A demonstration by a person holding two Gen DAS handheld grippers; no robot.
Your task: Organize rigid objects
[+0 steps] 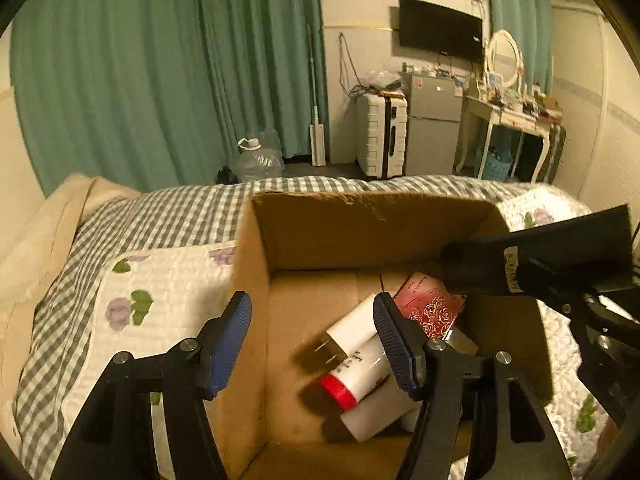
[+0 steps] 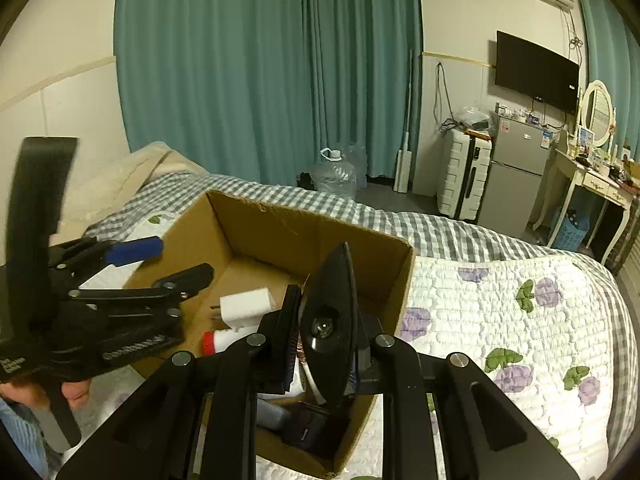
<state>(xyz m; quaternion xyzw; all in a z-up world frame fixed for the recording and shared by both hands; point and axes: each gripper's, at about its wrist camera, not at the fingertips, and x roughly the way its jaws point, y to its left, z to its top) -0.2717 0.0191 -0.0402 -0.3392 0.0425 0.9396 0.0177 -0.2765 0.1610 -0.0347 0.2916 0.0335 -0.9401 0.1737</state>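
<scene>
Cardboard fills most of my view: an open brown box sits on the bed, on a white quilt printed with purple flowers over a grey checked blanket.

My left hand-held gripper hangs over the box's left wall with its blue-padded fingers spread wide and nothing between them; one finger is outside the wall, the other above the inside.

My right hand-held gripper is pinching a black, pointed plastic object with a small round lens-like spot on its face. I cannot tell exactly what it is. From the left wrist camera it reads as a dark cylinder with a label, held above the right side of the box, over the contents.

Inside the box I see a white plug adapter with its prongs pointing left, a white tube with a red cap lying just beside it, another white item under those, and a red rose-patterned packet toward the right wall.
</scene>
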